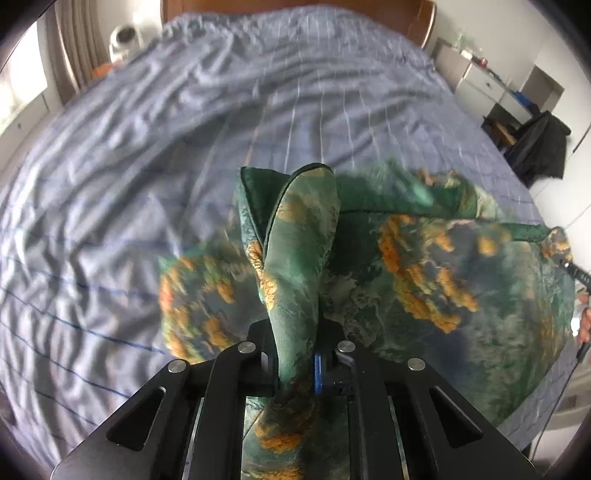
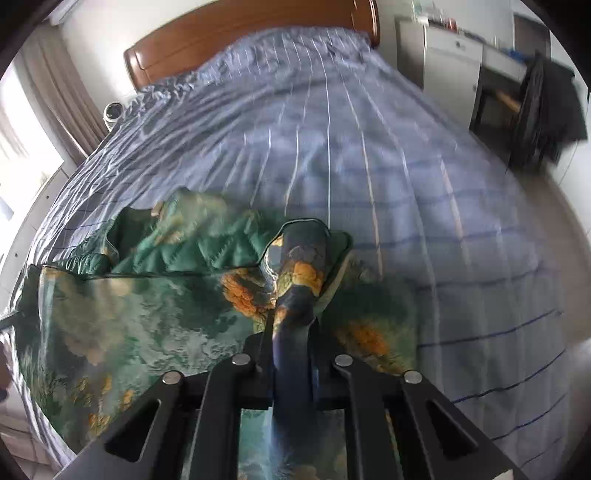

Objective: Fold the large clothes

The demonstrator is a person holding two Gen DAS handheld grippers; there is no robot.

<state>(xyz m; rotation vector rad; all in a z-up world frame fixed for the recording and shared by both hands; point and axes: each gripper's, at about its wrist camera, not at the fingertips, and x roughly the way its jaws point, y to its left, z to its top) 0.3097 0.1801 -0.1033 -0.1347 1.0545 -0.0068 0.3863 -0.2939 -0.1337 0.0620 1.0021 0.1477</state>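
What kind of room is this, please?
Most likely a bedroom: a large bed with a wooden headboard, curtains by a window, and white drawers against the wall.

The right gripper [image 2: 293,332] points down over a bed [image 2: 424,206], its black jaws closed on a bunched fold of a green garment [image 2: 129,325] with orange and pale patches. The pinched fold rises between the jaws and ends in a dark-edged tip. The rest of the garment spreads to the left across the blue striped sheet [image 2: 332,129], its quilted green lining [image 2: 207,247] showing along the far edge. A brown headboard [image 2: 229,33] stands beyond, a curtain [image 2: 62,96] at left, white cabinets [image 2: 450,62] and a hanging dark cloth [image 2: 546,107] at right.
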